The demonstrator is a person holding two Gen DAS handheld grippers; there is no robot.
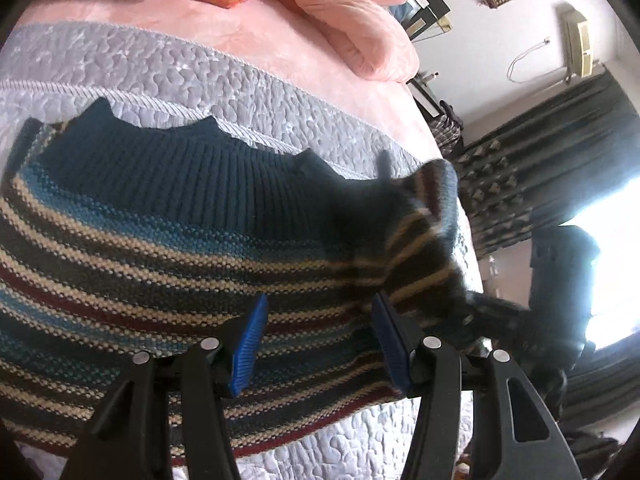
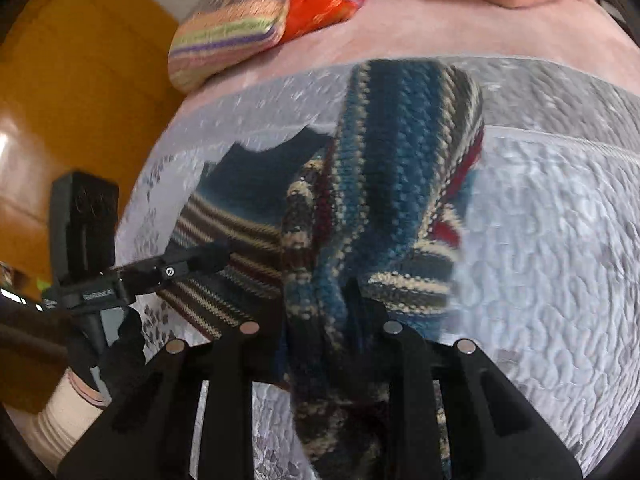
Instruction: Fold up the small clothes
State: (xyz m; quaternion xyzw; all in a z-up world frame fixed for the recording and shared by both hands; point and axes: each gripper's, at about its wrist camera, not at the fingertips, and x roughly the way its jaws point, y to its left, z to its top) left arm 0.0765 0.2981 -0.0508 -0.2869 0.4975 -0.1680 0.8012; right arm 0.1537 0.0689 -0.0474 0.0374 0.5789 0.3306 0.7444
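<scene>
Left wrist view: left gripper fingers apart above striped sweater on quilt.
Right wrist view: right gripper clamped on lifted sweater sleeve.

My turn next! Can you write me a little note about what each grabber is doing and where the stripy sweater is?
Left gripper: open, empty, poised over the striped sweater, which lies spread on the quilted bedspread.
Right gripper: shut on the sweater sleeve, lifted off the bed and bunched between its fingers.
Done: sweater laid out, one sleeve picked up.
Left: probably lay that sleeve across the body, fold the other side, then fold it in half.
</scene>
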